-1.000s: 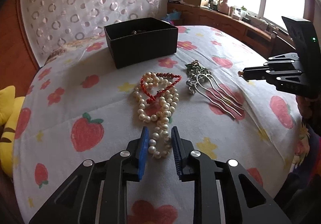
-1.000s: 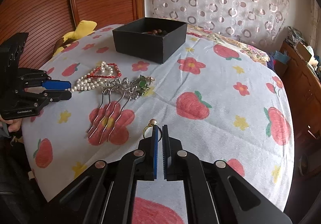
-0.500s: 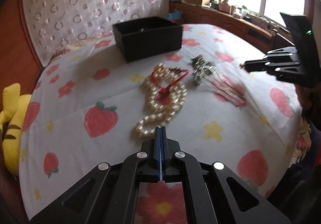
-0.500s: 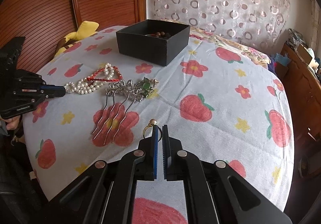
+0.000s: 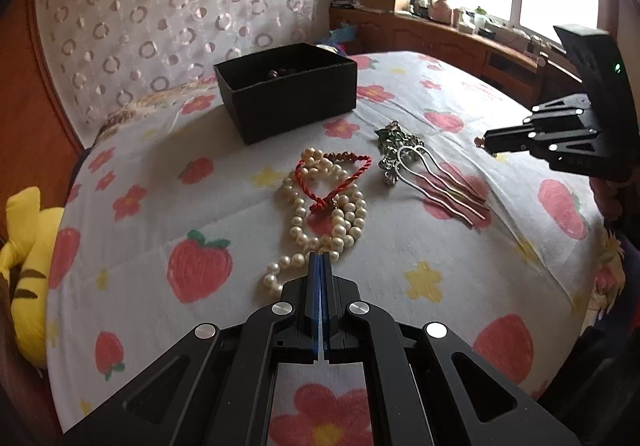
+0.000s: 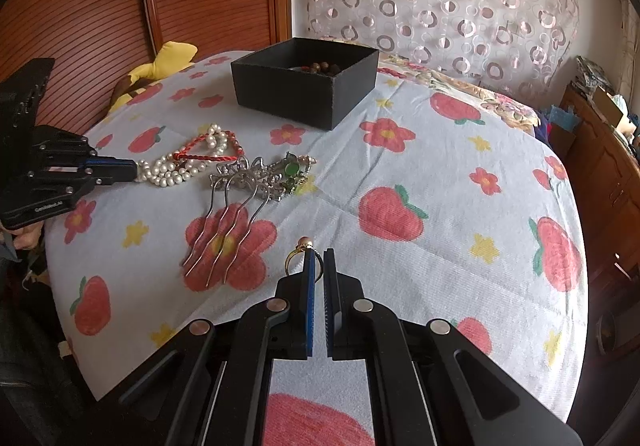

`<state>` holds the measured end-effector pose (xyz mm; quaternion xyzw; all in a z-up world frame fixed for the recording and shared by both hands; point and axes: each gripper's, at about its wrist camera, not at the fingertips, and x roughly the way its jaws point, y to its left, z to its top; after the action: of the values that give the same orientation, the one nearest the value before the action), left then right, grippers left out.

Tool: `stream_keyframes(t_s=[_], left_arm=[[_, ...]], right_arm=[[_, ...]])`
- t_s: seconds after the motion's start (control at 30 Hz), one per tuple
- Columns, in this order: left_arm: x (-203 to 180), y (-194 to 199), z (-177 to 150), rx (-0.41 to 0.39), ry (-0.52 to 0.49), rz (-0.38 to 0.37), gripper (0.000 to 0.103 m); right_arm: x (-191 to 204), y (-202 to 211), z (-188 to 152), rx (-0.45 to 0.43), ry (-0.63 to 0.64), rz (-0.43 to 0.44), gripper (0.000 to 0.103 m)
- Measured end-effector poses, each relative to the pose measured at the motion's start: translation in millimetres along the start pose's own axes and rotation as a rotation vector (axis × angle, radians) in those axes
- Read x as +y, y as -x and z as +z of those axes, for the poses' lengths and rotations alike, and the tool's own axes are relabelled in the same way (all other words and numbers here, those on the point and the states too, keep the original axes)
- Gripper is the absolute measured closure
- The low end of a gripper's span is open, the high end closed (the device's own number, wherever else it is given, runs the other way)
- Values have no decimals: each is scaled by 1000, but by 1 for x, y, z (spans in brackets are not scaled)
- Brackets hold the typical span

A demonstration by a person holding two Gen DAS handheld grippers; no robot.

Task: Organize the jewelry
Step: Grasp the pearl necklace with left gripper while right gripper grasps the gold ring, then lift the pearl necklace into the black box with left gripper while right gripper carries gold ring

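A white pearl necklace [image 5: 340,214] lies on the strawberry-print cloth with a red cord bracelet [image 5: 340,178] on top of it. My left gripper [image 5: 321,260] is shut on the near end of the pearl strand; it also shows in the right wrist view [image 6: 134,170]. A silver hair comb [image 5: 424,174] with green stones lies to the right of the pearls. My right gripper [image 6: 319,258] is shut on a gold ring [image 6: 298,258] and holds it above the cloth. The black box [image 5: 288,90] stands behind the jewelry and holds dark beads [image 6: 324,67].
The cloth-covered table [image 6: 440,174] drops off at its rounded edges. A yellow plush toy [image 5: 28,270] lies at the left edge. A wooden cabinet with clutter [image 5: 440,34] stands by the window. A wooden panel wall [image 6: 100,14] is behind.
My left gripper closed on the end of the pearl strand and pulled it a little toward me. The right gripper stayed still, holding the ring.
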<state>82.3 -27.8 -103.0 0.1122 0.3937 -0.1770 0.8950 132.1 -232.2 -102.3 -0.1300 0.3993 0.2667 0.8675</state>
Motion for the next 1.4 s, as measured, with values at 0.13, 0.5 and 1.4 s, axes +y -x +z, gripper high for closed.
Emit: stream_keyframes(t_s=[0.13, 0.5, 1.4], left_arm=[[-1, -2, 5, 14, -23, -7, 97], [-3, -9, 9, 49, -68, -28, 85], [25, 89, 69, -234, 25, -55, 97]], right_arm=[[0, 0, 0, 0, 0, -1, 98], [-2, 1, 0, -3, -2, -4, 98], [8, 22, 30, -89, 13, 12, 98]])
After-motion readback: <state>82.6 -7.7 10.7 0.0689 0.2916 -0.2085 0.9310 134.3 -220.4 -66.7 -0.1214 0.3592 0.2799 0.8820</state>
